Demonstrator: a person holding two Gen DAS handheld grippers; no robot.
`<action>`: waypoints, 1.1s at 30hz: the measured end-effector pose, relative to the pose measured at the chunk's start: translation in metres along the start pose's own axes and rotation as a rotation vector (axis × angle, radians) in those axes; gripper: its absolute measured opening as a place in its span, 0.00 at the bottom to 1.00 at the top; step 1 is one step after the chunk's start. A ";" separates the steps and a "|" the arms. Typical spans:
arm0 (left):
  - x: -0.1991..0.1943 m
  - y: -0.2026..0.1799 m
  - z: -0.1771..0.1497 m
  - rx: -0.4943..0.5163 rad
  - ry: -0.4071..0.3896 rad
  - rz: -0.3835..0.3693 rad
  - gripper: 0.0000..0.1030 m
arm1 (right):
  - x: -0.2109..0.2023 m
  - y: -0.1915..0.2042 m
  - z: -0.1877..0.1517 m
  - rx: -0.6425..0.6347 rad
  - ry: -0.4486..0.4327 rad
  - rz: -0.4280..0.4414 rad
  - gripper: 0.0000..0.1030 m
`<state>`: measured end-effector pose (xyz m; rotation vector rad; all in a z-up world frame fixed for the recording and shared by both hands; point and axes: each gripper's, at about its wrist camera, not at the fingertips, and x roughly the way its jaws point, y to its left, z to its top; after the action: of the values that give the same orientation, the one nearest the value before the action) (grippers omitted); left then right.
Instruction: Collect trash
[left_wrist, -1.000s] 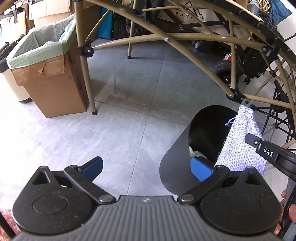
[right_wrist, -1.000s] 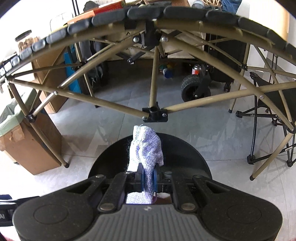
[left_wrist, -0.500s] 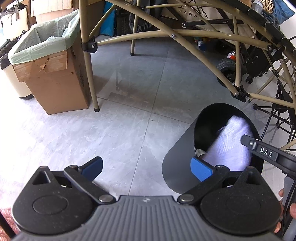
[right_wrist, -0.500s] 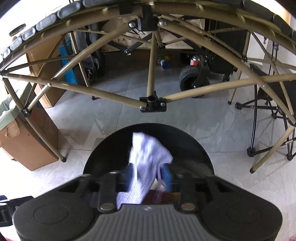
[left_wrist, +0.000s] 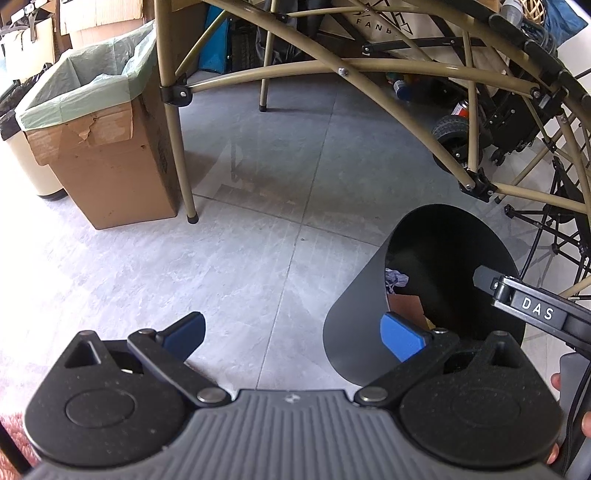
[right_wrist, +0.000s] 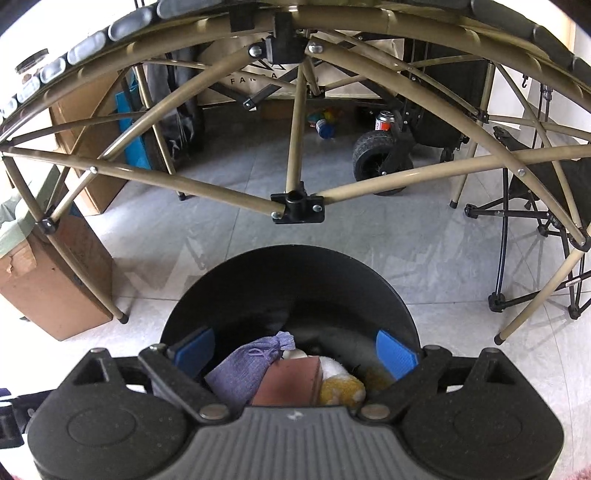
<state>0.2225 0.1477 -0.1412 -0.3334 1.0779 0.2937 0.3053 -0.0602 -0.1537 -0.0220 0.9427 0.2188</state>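
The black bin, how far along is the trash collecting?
Done: the purple pouch lies in the black bin with a brown box. In hand: nothing; the right gripper has just opened and the left gripper is open. No loose trash shows on the floor.

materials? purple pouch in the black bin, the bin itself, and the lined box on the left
Purple pouch: woven fabric, coarse visible weave, drawstring at the neck; looks like linen or burlap-type cloth.
Black bin: smooth matte wall, thin rim; sheet metal or plastic, can't tell which.
Box: brown corrugated cardboard, torn edge at the top, with a thin pale green plastic liner.
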 end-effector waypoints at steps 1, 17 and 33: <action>0.000 -0.001 0.000 0.002 -0.001 -0.001 1.00 | -0.001 0.000 0.000 -0.001 -0.002 0.000 0.92; -0.087 -0.037 -0.034 0.079 -0.293 -0.051 1.00 | -0.113 -0.039 -0.018 -0.011 -0.178 0.030 0.98; -0.199 -0.065 -0.111 0.244 -0.558 -0.156 1.00 | -0.264 -0.063 -0.091 -0.075 -0.316 0.094 1.00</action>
<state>0.0703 0.0288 -0.0037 -0.1020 0.5249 0.1012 0.0952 -0.1783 0.0004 -0.0116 0.6213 0.3337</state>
